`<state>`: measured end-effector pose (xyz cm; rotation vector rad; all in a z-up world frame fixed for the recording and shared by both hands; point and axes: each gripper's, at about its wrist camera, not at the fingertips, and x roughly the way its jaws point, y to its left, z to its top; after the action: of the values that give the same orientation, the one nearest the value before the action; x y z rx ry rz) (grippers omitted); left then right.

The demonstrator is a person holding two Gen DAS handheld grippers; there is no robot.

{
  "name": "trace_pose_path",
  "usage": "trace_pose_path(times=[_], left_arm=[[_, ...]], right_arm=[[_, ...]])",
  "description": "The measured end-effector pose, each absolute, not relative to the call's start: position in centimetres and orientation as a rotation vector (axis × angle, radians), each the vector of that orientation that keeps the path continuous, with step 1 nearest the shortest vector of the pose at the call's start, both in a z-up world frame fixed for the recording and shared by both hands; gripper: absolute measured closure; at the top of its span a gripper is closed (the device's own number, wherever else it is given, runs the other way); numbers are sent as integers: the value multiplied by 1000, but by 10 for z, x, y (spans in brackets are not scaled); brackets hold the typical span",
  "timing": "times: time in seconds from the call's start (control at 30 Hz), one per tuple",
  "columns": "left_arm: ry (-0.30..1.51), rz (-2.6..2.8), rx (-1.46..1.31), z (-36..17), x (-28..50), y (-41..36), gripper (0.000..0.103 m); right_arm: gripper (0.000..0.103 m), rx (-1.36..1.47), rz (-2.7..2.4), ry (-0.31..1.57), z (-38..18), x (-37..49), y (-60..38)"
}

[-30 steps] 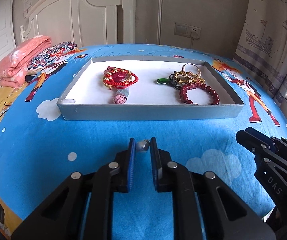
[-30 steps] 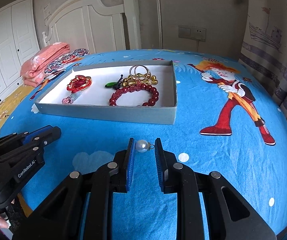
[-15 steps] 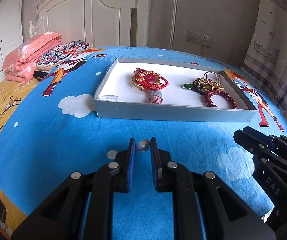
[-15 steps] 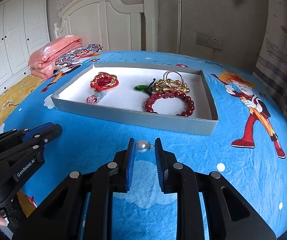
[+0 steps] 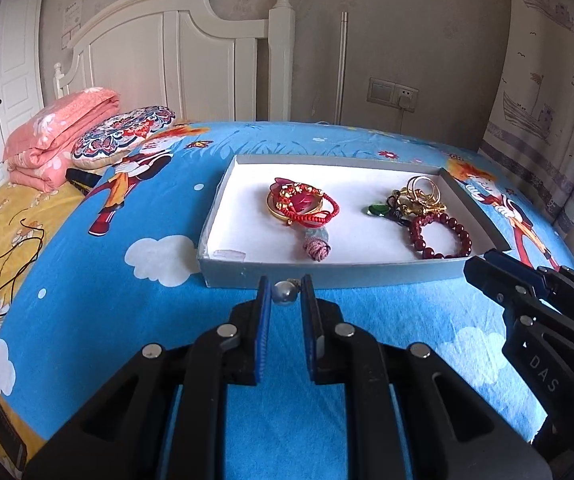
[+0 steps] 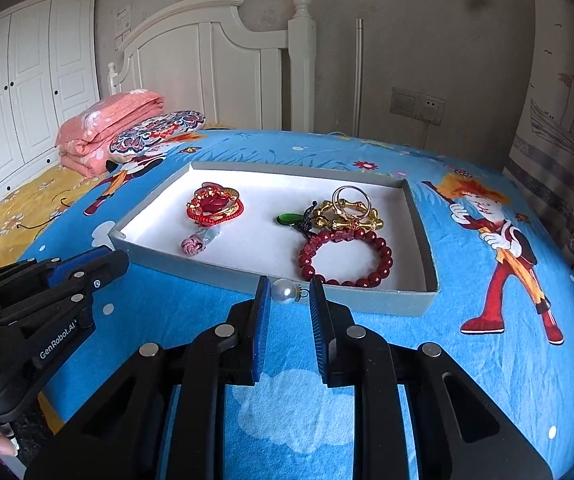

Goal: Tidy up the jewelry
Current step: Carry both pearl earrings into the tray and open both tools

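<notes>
A grey tray [image 5: 327, 270] with a white floor lies on the blue bed; it also shows in the right wrist view [image 6: 423, 224]. In it lie a red cord bangle bundle [image 5: 301, 202], a pink knot charm [image 5: 317, 248], gold rings [image 5: 421, 196], a green pendant [image 5: 375, 210] and a dark red bead bracelet [image 5: 441, 234]. My left gripper [image 5: 286, 292] is shut on a grey pearl earring [image 5: 283, 292] just before the tray's near wall. My right gripper [image 6: 289, 292] is shut on a white pearl earring [image 6: 285, 291], also at the near wall.
A folded pink blanket [image 5: 59, 132] and patterned cushion [image 5: 123, 136] lie at the far left by the white headboard [image 5: 175, 52]. A black cord [image 5: 15, 256] lies on the yellow sheet. A curtain [image 5: 547, 100] hangs on the right.
Both grippers have swung to the left and now look at the tray more from its left. Each still holds its pearl earring. The tray's contents have not moved.
</notes>
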<state>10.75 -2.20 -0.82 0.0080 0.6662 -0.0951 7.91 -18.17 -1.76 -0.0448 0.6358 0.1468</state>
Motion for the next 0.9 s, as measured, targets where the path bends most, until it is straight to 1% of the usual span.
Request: trace_pose_path(times=[0.2, 0.5, 0.9], left_arm=[[667, -101, 13, 4, 142, -31, 88], [695, -96, 11, 9, 202, -34, 88], [730, -48, 17, -2, 258, -38, 88]], right_arm=[[82, -26, 146, 636, -11, 107, -187], [82, -29, 153, 631, -4, 155, -188], [82, -46, 147, 680, -19, 202, -183]])
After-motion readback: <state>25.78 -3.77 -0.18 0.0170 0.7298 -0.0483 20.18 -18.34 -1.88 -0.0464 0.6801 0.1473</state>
